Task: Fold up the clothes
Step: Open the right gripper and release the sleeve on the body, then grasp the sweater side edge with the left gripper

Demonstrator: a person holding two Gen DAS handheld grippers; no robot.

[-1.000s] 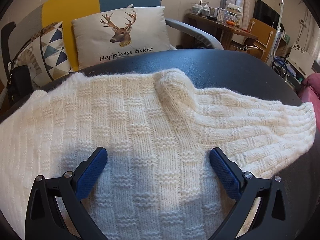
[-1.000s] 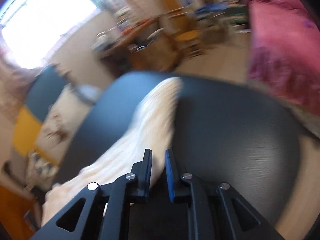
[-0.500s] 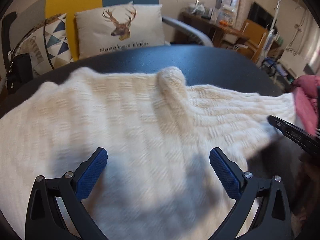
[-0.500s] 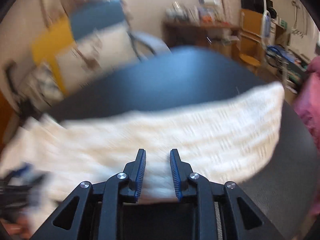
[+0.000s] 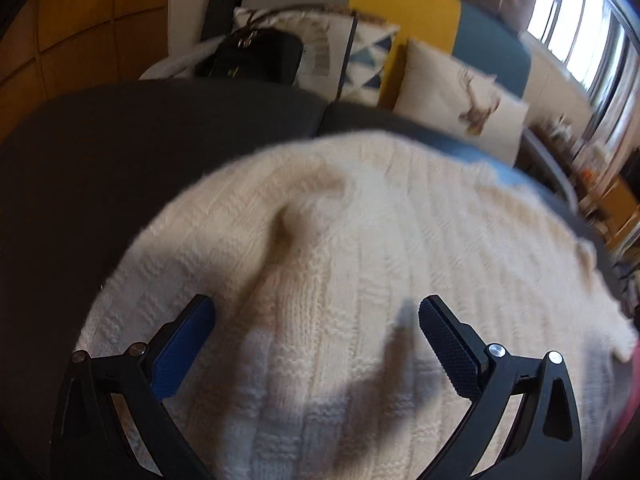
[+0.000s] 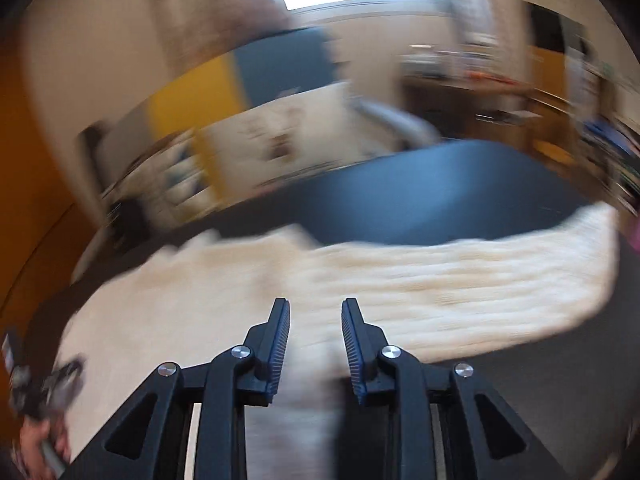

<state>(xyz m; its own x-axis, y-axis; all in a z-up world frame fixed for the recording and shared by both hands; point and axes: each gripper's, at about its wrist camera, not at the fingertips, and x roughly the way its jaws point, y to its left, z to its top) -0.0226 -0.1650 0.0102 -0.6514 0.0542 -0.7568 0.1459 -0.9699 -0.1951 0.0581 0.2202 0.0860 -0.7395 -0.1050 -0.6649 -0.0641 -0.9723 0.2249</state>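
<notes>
Cream sweater (image 5: 360, 260) under wide left gripper (image 5: 316, 312); right gripper (image 6: 315, 312) opening.

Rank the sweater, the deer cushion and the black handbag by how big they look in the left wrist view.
1. cream sweater, largest by far, though nearest the camera.
2. deer cushion.
3. black handbag, close to the cushion in apparent size, so the lower order is unsure.

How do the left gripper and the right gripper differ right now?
The left gripper has its jaws spread wide over the cream knitted sweater, gripping nothing; the right gripper has a narrow gap, its jaws opening. The left wrist view is fairly sharp; the right is heavily blurred. Both have black frames and blue pads.
</notes>
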